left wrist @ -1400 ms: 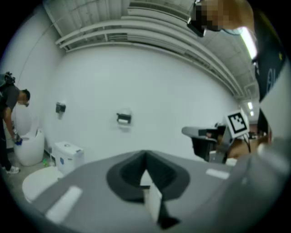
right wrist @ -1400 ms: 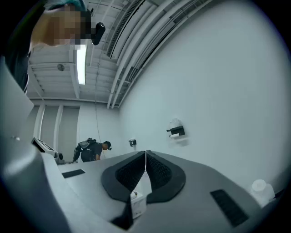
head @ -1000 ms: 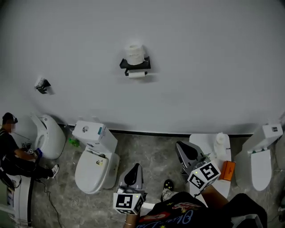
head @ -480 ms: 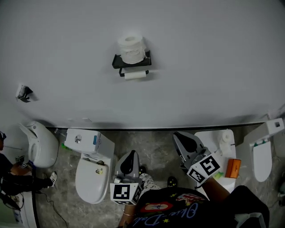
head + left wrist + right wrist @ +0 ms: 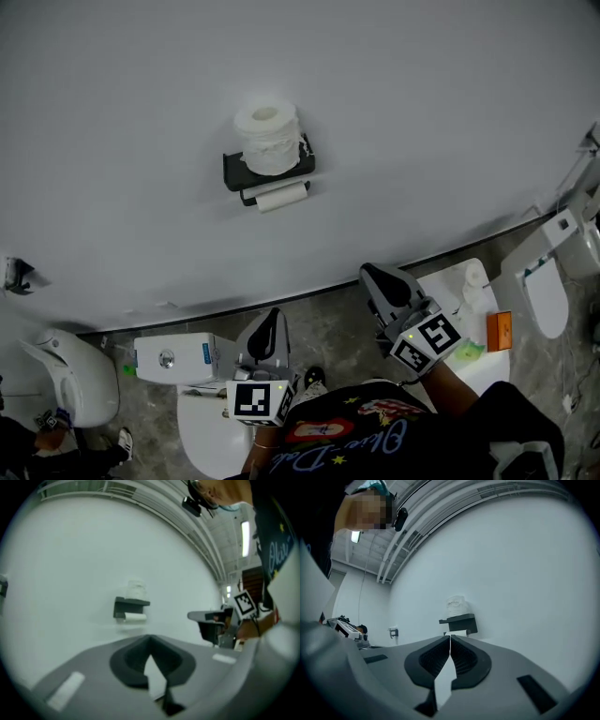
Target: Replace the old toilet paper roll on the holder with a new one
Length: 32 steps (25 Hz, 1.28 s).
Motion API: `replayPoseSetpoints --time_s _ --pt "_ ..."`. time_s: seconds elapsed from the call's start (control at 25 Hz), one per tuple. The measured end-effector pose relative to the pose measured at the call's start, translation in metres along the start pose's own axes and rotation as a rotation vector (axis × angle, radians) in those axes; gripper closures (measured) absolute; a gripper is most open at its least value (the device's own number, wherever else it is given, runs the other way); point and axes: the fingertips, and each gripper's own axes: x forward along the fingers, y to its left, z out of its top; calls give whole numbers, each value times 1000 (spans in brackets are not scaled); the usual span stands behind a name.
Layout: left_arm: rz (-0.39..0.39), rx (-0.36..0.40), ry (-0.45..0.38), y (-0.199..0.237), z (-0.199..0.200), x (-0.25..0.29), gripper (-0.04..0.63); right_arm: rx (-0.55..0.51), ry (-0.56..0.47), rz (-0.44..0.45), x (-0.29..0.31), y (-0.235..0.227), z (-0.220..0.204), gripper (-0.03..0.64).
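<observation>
A black holder [image 5: 269,173] hangs on the grey wall. A full white roll [image 5: 266,138] stands on its top shelf, and a thin, nearly spent roll [image 5: 281,197] lies on the bar beneath. Both grippers are level, aimed at the wall and well short of the holder. My left gripper [image 5: 270,330] is shut and empty; my right gripper [image 5: 384,281] is shut and empty too. In the left gripper view the holder [image 5: 130,606] shows above the closed jaws [image 5: 150,641]. The holder [image 5: 459,623] and full roll [image 5: 455,605] sit just past the tips [image 5: 450,638] in the right gripper view.
A white toilet with its tank [image 5: 173,358] stands below left. At the right are a white stand [image 5: 441,291] with a bottle [image 5: 473,281], an orange box [image 5: 499,330] and another toilet [image 5: 548,291]. A small fixture [image 5: 14,275] is on the wall at far left.
Both grippers have moved closer to the wall, still shut. The holder now looks larger and nearer, and the toilets have slid toward the bottom and edges of the head view.
</observation>
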Motion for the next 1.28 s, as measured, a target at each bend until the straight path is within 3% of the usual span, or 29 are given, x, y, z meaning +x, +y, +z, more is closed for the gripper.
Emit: replayPoseSetpoints --time_s 0.2,0.44,0.64,0.92,1.08,1.2,1.28 --pt "-60 14 39 28 -6 12 607 24 -10 -67 25 8 -9 603" --pt "-54 -114 8 43 3 37 609 29 4 -69 37 0 -4 603" --pt "-108 -190 -83 38 22 81 607 7 -5 -87 30 -22 13 603" --pt "-124 -615 -271 61 32 136 603 -5 -8 -134 19 -46 17 603" --pt "-155 -892 -350 69 31 164 419 -8 -12 -165 11 -56 20 603" --pt "-196 -1054 -377 72 28 183 376 -10 -8 -185 7 -60 19 603" --pt "-198 -1088 -382 75 25 191 370 -6 -3 -199 5 -63 17 603"
